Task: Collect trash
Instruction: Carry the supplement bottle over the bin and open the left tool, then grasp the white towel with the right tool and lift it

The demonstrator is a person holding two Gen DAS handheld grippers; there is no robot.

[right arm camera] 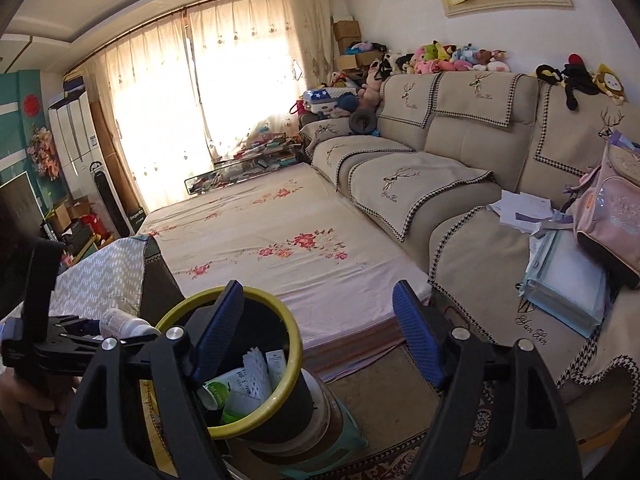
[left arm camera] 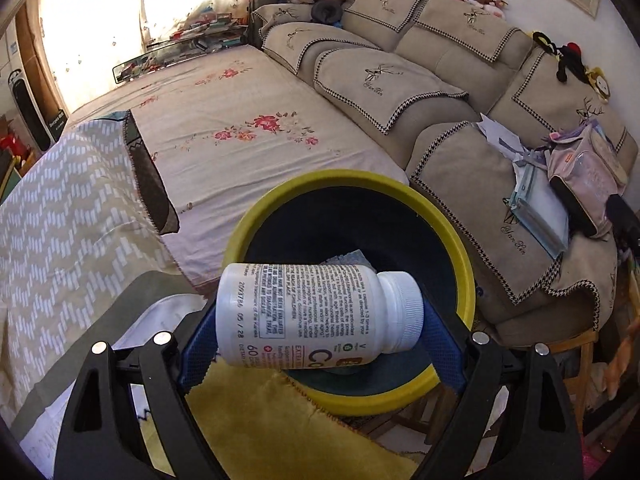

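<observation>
Left wrist view: left gripper (left arm camera: 320, 320) is holding a white pill bottle (left arm camera: 316, 316) sideways between spread fingers above the yellow-rimmed bin (left arm camera: 456, 256). Right gripper (right arm camera: 320, 336) is gaping empty beside the sofa (right arm camera: 460, 152).

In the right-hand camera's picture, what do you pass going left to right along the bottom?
White bottle in the left gripper → yellow-rimmed bin → right gripper → blue folder → pink backpack.

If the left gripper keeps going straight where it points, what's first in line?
Probably the bin: the left gripper, with the white bottle between its pads, points into its yellow-rimmed mouth. Depth is unclear.
</observation>
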